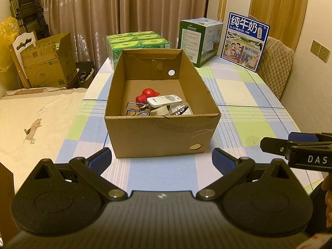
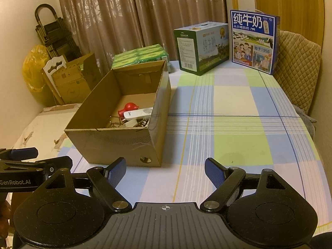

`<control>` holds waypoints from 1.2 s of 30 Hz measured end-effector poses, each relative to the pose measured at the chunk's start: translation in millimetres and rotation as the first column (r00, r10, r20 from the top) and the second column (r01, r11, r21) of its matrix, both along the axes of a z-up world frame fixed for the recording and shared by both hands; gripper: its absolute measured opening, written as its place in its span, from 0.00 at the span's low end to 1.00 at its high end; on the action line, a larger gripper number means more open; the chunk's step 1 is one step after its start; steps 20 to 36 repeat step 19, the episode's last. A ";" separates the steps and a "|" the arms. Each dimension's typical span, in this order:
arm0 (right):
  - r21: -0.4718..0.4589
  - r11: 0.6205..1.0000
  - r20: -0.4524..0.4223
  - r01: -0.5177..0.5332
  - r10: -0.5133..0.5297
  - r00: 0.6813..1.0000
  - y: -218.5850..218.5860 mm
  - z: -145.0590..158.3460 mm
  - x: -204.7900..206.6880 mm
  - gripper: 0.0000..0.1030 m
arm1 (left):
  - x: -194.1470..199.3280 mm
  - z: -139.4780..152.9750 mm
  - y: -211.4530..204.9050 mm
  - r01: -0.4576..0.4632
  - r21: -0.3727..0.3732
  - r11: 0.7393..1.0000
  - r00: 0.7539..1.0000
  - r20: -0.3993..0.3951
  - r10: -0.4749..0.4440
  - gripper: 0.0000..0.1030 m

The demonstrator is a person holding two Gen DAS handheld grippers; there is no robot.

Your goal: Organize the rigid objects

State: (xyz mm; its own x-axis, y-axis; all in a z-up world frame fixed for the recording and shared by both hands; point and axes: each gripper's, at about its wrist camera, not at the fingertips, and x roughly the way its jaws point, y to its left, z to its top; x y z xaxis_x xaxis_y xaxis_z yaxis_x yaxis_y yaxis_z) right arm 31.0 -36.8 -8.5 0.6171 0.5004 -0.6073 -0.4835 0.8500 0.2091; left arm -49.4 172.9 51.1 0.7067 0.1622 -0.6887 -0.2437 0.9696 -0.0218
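Note:
An open cardboard box stands on the checked tablecloth and also shows in the right wrist view. Inside lie a red toy, a white remote, a wire rack and a clear container. The red toy and the remote also show in the right wrist view. My left gripper is open and empty, just in front of the box. My right gripper is open and empty, to the right of the box's front corner.
At the table's far end stand green tissue packs, a green-and-white milk carton box and a blue milk box. A padded chair is at the right edge. A cardboard box and a folded ladder stand at the left.

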 end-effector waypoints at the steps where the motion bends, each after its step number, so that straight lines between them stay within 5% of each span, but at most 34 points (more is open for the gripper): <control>1: 0.000 1.000 0.000 -0.001 0.001 1.000 -0.1 -0.1 0.0 0.78 | -0.2 0.0 0.0 0.000 0.000 1.000 1.000 0.000 0.000 0.99; 36: 0.003 1.000 -0.001 0.008 -0.008 1.000 -1.7 0.4 -2.8 0.78 | -2.2 -3.3 2.4 0.003 -0.011 1.000 1.000 0.016 -0.003 0.99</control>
